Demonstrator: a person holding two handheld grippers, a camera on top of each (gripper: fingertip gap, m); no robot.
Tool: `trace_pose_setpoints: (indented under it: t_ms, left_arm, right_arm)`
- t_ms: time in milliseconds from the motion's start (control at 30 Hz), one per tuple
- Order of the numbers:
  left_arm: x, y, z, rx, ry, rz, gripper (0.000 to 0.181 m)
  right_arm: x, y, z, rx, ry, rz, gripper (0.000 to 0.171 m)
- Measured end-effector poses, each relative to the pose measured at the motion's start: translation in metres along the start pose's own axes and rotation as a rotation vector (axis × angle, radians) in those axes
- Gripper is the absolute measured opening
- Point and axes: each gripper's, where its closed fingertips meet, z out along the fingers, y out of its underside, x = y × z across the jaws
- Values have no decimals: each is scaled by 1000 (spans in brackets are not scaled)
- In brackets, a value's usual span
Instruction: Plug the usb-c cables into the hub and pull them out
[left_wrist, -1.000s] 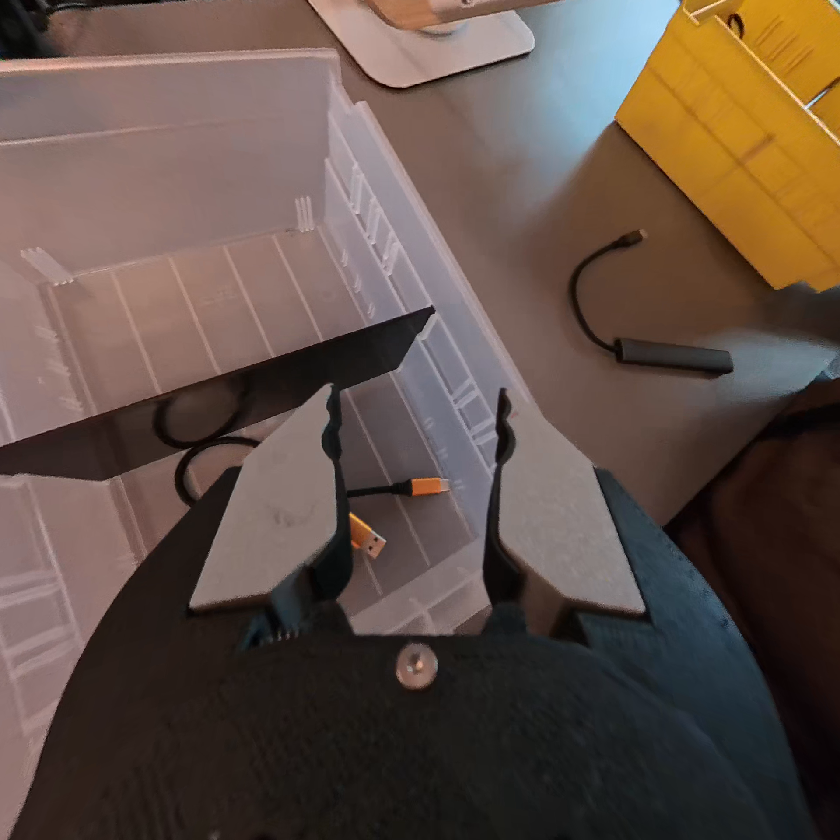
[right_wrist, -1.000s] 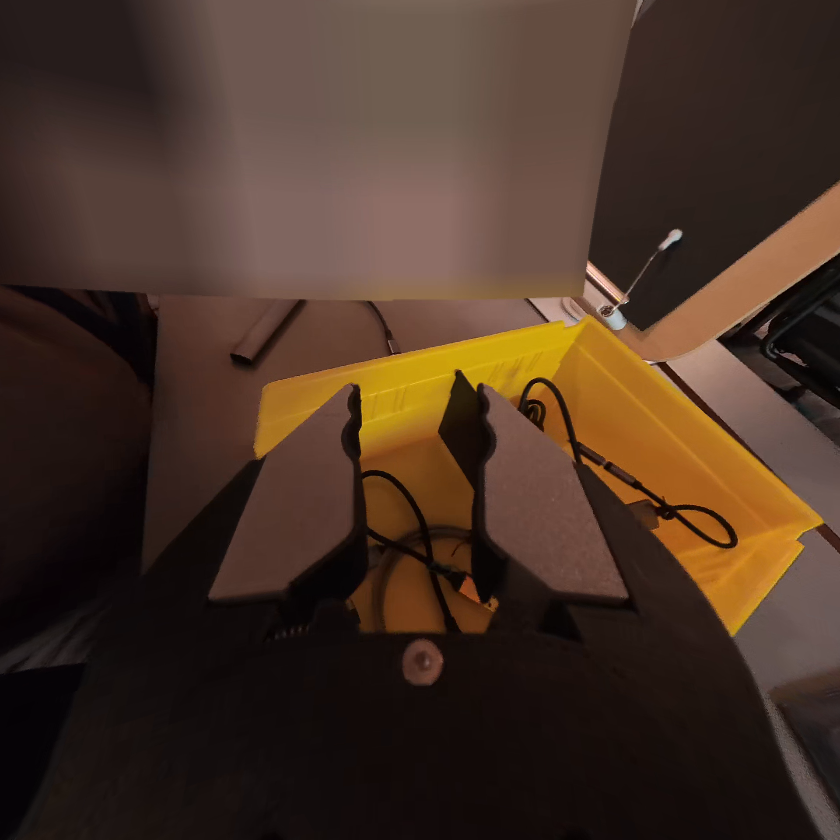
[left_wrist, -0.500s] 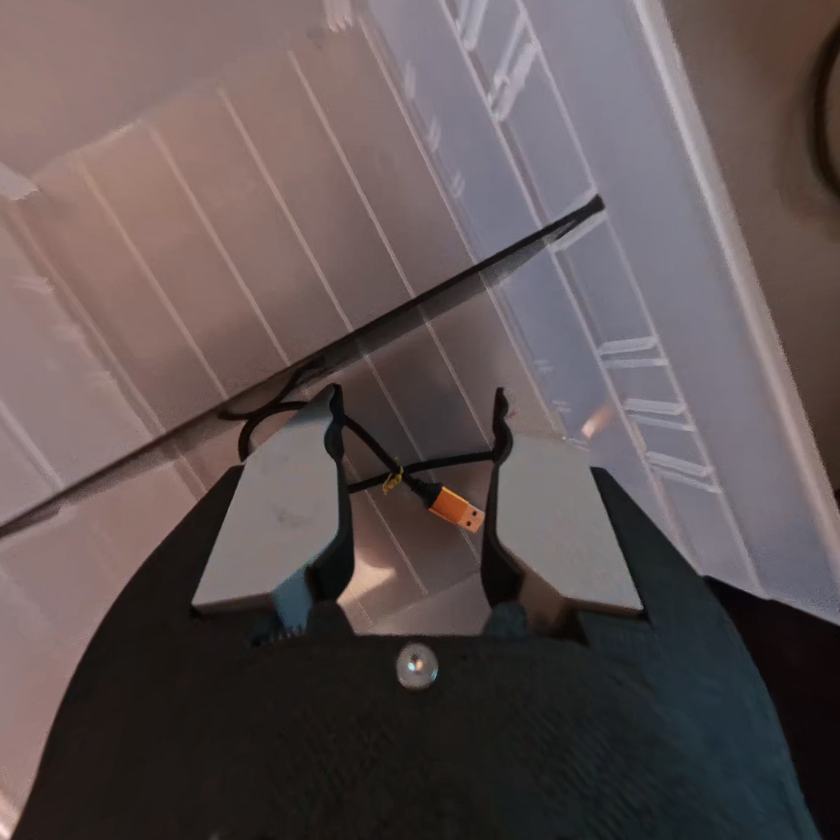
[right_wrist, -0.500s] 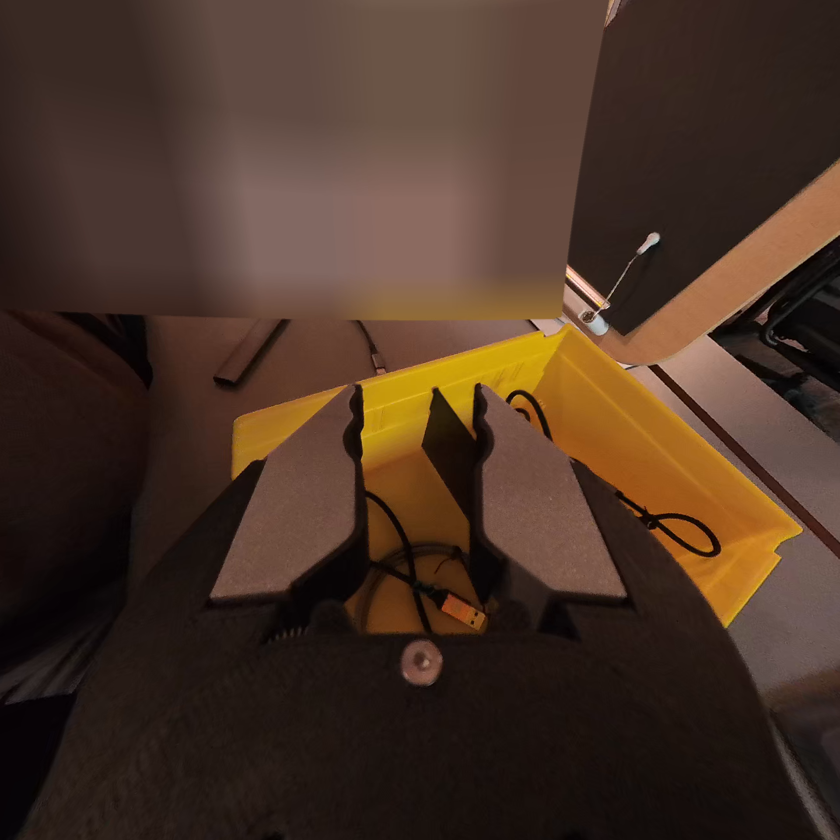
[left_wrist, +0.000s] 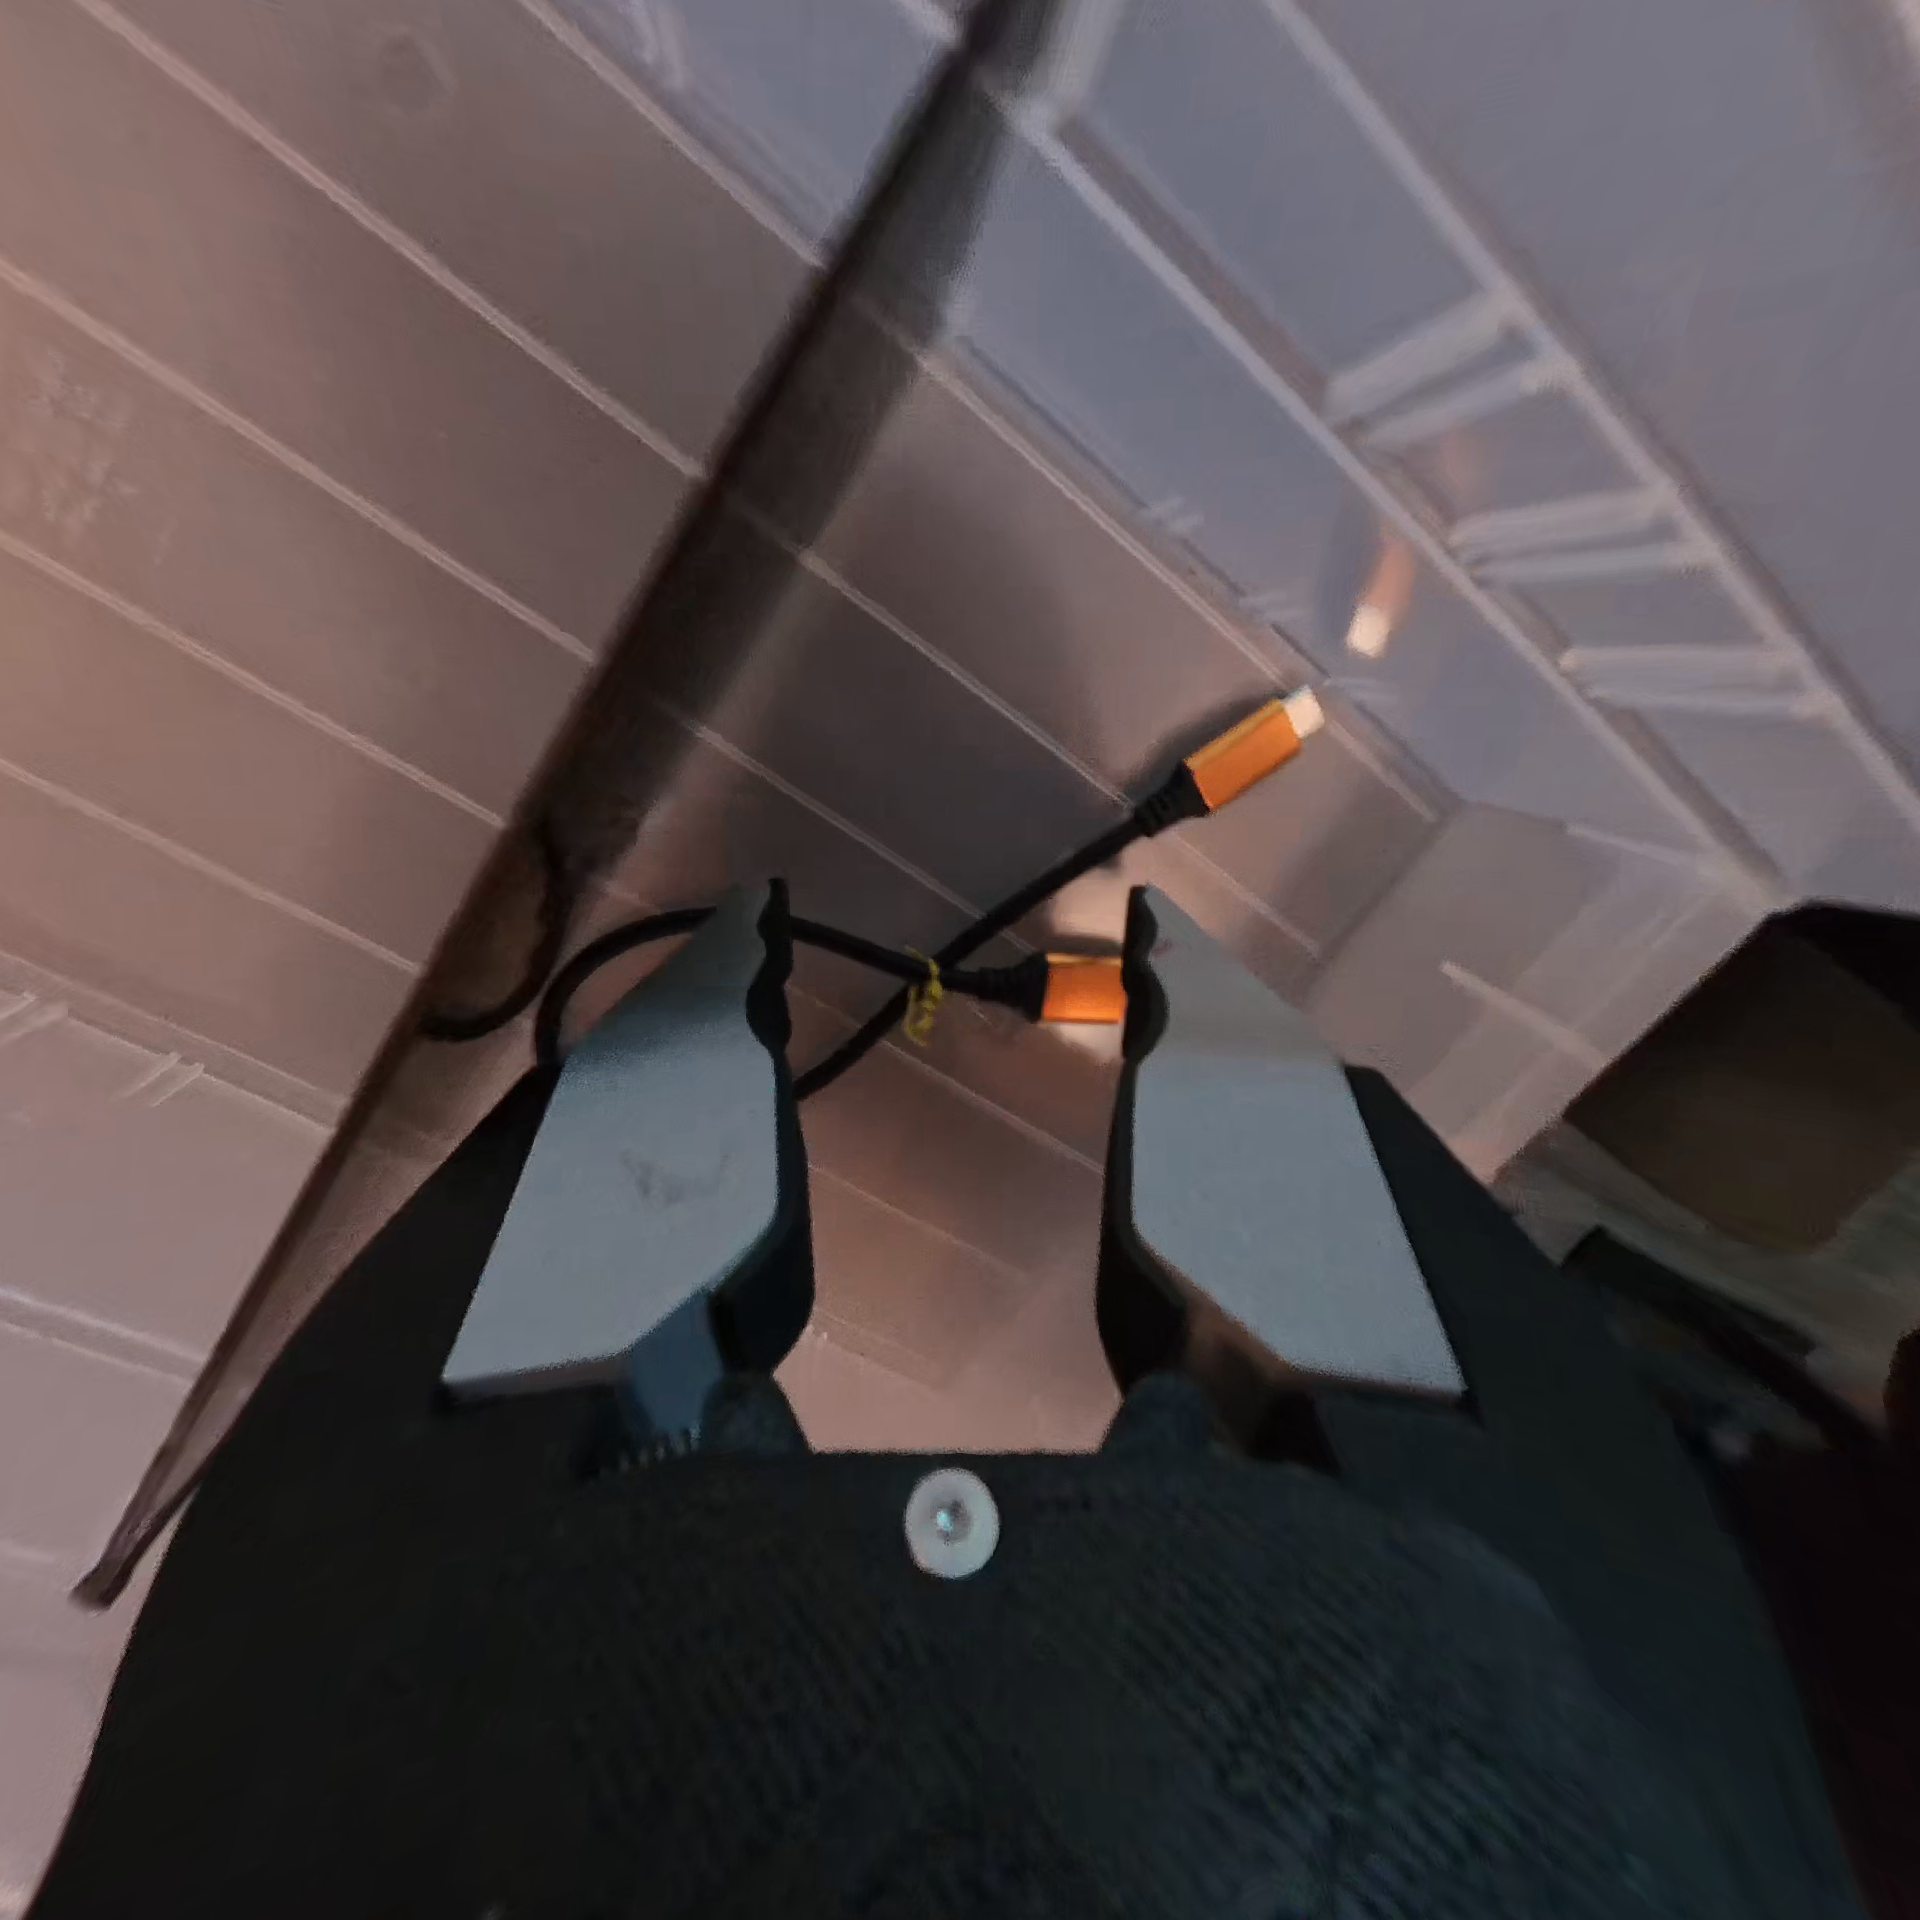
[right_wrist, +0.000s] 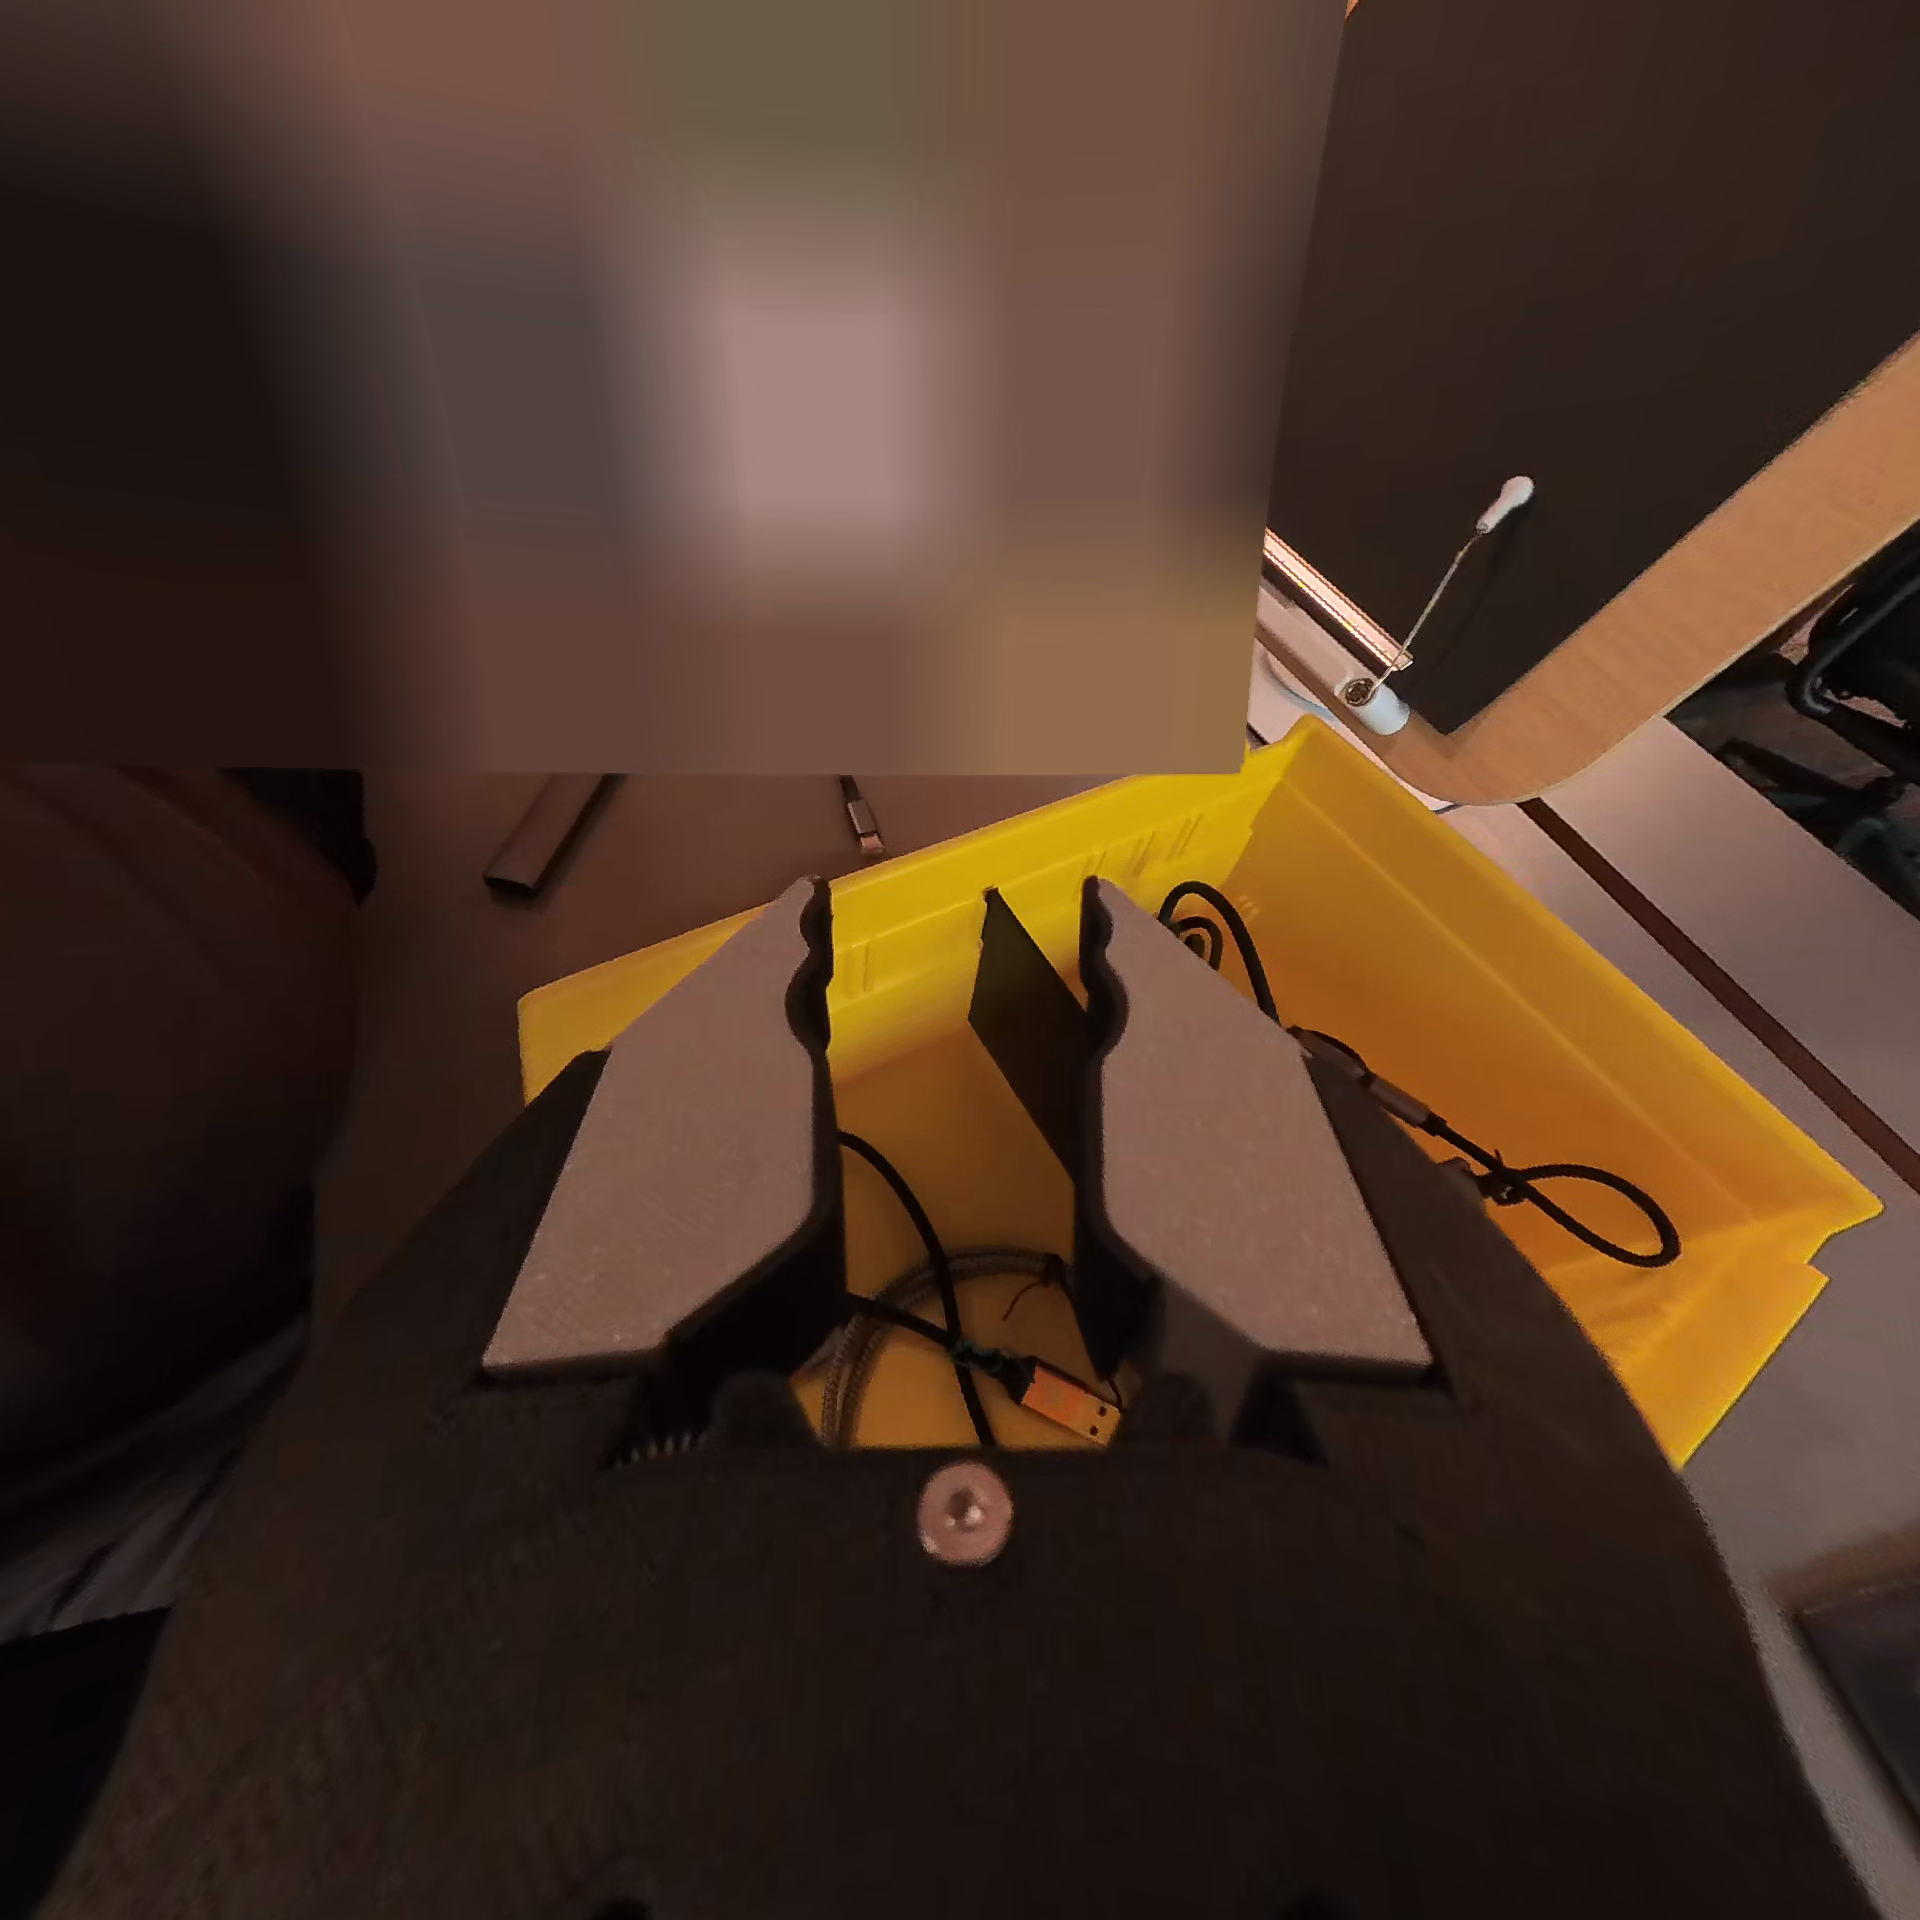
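In the left wrist view, my left gripper (left_wrist: 951, 940) is open, low inside a clear plastic bin (left_wrist: 1507, 436). A black cable (left_wrist: 1039, 914) with orange plugs lies on the bin floor between and just past the fingertips. One orange plug (left_wrist: 1081, 989) sits by the right fingertip; the other orange plug (left_wrist: 1247, 750) lies farther off. In the right wrist view, my right gripper (right_wrist: 956, 935) is open above a yellow bin (right_wrist: 1455, 935) holding black cables (right_wrist: 1558, 1195) and an orange-plugged cable (right_wrist: 1070, 1397). The grey hub (right_wrist: 540, 836) lies on the desk beyond the bin.
A black divider (left_wrist: 623, 727) crosses the clear bin to the left of the cable. A black divider (right_wrist: 1023, 1018) stands in the yellow bin. A wooden-edged dark panel (right_wrist: 1662, 468) rises at the right. Across from one pair of fingers to the other is roughly 55 cm.
My left gripper has dropped deeper into the clear bin and come close to the orange-plugged cable, its jaws still open. My right gripper has held over the yellow bin, drifting slightly back.
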Motion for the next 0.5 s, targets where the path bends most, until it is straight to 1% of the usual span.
trace_pose_setpoints:
  t_ms: [67, 133, 200, 233, 267, 300, 433, 500]
  left_arm:
    - [4, -1, 2, 19, -7, 80, 62]
    - [1, -3, 3, 21, -43, 113, 57]
    - [-4, -3, 3, 5, -87, 143, 48]
    - [-3, -3, 3, 2, -83, 162, 41]
    - [-2, -3, 3, 2, -84, 181, 26]
    - [-4, -2, 3, 2, -102, 203, 4]
    - [-5, -3, 3, 40, -141, 218, 3]
    - [-7, 2, 1, 17, -150, 201, 3]
  right_arm:
    - [1, 1, 1, 1, 1, 8, 45]
    - [2, 3, 3, -8, 2, 8, 45]
    - [1, 4, 4, -14, 3, 0, 45]
    - [0, 4, 4, -13, 4, -4, 44]
    - [0, 4, 4, -8, 4, -6, 44]
    - [0, 4, 4, -1, 3, -5, 44]
    - [2, 7, -1, 24, 18, 10, 41]
    - [3, 8, -4, 31, 31, 15, 40]
